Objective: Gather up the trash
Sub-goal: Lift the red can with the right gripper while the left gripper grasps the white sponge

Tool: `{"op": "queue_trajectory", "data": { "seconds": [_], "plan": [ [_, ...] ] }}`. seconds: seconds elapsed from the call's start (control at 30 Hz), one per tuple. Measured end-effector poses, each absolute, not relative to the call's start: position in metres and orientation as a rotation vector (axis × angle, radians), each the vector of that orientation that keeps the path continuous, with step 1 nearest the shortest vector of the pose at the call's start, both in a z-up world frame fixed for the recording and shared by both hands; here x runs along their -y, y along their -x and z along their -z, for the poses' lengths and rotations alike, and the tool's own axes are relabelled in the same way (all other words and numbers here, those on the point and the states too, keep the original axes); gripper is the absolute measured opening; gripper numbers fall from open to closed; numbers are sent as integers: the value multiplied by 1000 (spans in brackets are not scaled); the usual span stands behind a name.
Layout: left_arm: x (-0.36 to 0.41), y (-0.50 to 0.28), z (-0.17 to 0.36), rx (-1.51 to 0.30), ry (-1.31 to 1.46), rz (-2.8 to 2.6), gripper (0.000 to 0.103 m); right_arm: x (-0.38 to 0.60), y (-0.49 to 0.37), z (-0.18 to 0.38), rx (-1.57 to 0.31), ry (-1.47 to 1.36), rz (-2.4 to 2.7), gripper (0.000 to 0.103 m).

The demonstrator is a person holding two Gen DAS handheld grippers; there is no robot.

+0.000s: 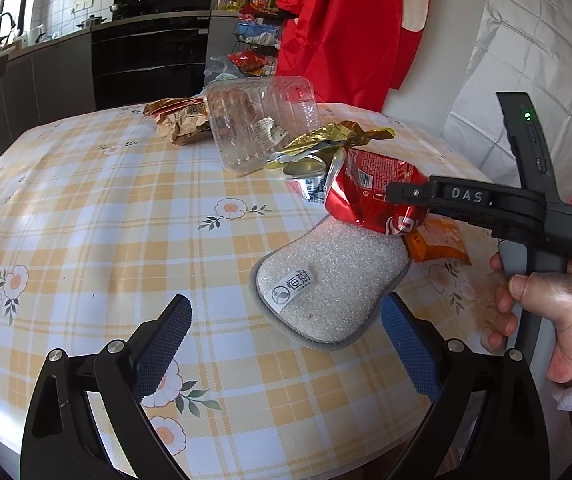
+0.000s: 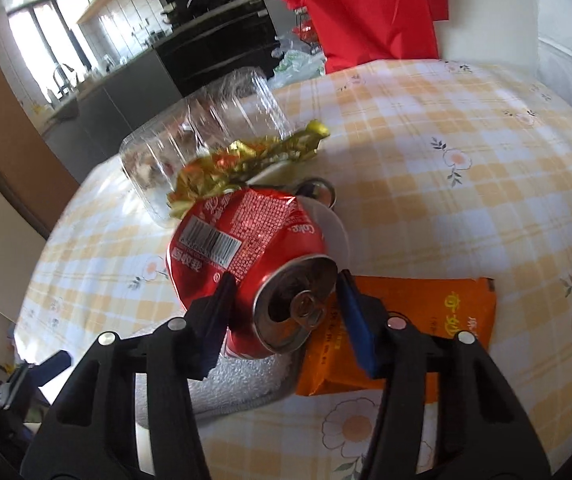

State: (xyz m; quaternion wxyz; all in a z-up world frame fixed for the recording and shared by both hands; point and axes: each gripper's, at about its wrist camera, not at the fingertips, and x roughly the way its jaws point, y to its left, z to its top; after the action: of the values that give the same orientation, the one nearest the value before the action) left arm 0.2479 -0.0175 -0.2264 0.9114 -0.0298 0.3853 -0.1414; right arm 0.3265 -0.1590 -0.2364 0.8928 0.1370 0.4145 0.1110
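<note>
Red aluminium, dented and creased, is what the right hand-held gripper (image 2: 284, 304) has between its pads: a crushed cola can (image 2: 254, 256) lying on its side, its opened top with the pull tab facing the right wrist camera. One pad presses the can's flank on the left and the blue pad sits at the rim on the right, so the jaws are pinching the can across its width near the top end. That end is probably chosen because the rim is stiffer than the crumpled body and gives the pads something firm to bite.

From the left wrist view the can (image 1: 370, 196) sits tilted, resting partly on a silvery scrubbing sponge (image 1: 326, 292), with the right gripper reaching in from the side and a hand (image 1: 554, 320) squeezing its handle. Whether the can is already clear of the sponge I cannot tell.

The left hand-held gripper (image 1: 286, 344) hovers just short of the sponge with its jaws spread wide and nothing between them, seemingly waiting its turn.

Other rubbish is bunched around the can on the checked worktop (image 1: 106, 208): a gold foil wrapper (image 2: 246, 160) touching its far end, a clear plastic tub (image 2: 206, 128) on its side behind that, a brown crumpled bag (image 1: 178, 120) further back, and an orange packet (image 2: 414, 320) just beside the can under the right jaw. No bin is visible.
</note>
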Motion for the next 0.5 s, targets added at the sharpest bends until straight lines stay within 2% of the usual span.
{"op": "queue_trajectory", "data": {
  "seconds": [0.2,0.23,0.37,0.43,0.5],
  "plan": [
    [27,-252,228,-807,2,332,93,177,-308,216,-784,-341,-253,44],
    [29,-253,228,-809,-14,340,93,181,-304,213,-771,-348,-254,27],
    [42,-258,231,-833,-87,403,93,195,-295,208,-760,-372,-259,26],
    [49,-261,231,-831,-139,425,93,200,-287,208,-763,-368,-261,5],
    [56,-265,230,-823,-180,438,93,206,-281,209,-758,-373,-256,5]
  ]
}}
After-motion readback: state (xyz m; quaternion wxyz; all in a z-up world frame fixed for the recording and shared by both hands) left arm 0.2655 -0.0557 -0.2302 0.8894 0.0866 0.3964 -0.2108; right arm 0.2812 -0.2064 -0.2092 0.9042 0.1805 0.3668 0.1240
